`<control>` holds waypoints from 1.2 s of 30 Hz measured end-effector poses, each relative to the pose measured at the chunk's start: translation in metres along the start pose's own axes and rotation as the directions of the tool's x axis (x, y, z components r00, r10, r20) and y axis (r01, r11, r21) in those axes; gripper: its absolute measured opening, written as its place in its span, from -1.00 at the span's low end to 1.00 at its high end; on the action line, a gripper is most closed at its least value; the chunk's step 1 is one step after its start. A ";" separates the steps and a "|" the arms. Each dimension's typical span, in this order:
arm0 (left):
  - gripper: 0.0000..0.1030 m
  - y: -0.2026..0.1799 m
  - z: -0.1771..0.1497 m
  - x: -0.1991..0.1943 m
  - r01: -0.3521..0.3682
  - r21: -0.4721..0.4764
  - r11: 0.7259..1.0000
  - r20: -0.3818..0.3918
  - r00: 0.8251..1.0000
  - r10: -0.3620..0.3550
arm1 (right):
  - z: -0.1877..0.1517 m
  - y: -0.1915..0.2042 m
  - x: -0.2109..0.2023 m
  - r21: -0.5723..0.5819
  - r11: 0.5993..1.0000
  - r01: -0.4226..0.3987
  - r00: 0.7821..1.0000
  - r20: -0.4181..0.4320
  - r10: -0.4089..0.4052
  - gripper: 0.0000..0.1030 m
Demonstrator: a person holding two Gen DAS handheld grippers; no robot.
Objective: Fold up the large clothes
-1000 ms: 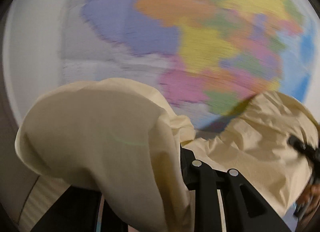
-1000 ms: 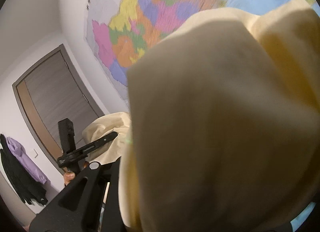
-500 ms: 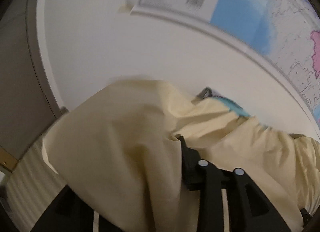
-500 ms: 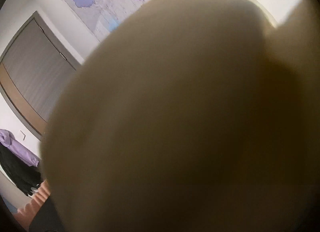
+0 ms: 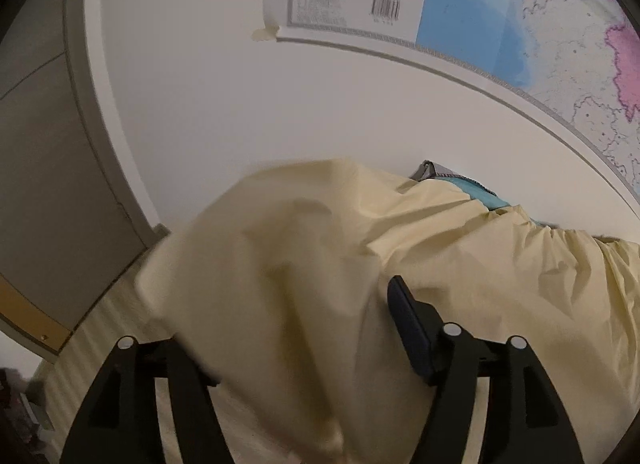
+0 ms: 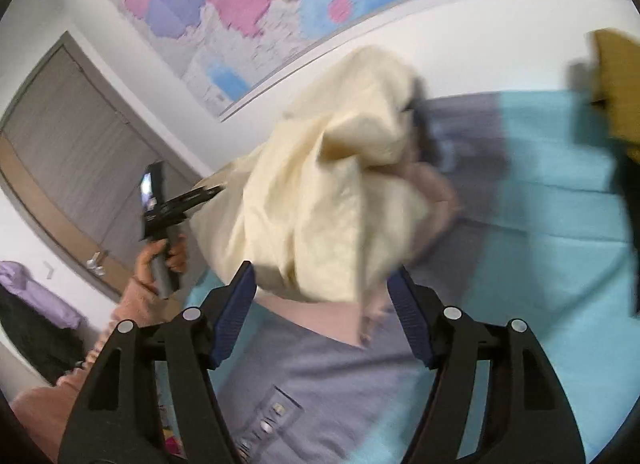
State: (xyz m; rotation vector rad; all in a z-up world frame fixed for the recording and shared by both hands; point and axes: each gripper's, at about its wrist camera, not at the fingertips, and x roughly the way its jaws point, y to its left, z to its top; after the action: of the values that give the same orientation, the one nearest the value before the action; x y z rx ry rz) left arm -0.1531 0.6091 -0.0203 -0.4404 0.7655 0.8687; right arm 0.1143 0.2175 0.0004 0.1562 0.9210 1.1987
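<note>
The cream garment [image 5: 320, 264] hangs bunched and unfolded over the parted left claw [image 5: 304, 328] and ahead of the open, empty right claw [image 6: 320, 300], so folding looks barely begun.

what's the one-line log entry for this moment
phase: laying garment | left gripper: draped by cream garment, grip unclear | right gripper: open, garment just ahead | surface: teal bed cover

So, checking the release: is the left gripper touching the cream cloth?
Touching. Left wrist view: the cloth drapes over the left gripper, hiding one finger tip.
</note>
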 end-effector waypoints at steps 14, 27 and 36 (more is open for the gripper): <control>0.66 -0.040 -0.031 -0.093 0.085 0.188 0.979 0.120 0.987 -0.109 | -0.025 0.013 0.048 -0.066 0.996 0.055 0.977 -0.205 -0.068 -0.85; 0.65 -0.099 -0.047 -0.095 0.162 0.257 0.953 0.049 0.982 -0.180 | 0.045 0.076 0.007 -0.258 0.956 0.140 0.990 0.071 -0.126 -0.05; 0.67 -0.125 -0.074 -0.104 0.125 0.302 0.945 0.072 0.986 -0.153 | 0.059 0.040 0.103 -0.152 0.978 0.141 0.978 -0.134 -0.162 -0.02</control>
State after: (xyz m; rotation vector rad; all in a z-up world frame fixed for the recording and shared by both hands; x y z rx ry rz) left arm -0.1254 0.4366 0.0151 -0.1823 0.7534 0.6246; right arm 0.1321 0.3410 0.0063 -0.1162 0.9530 1.1392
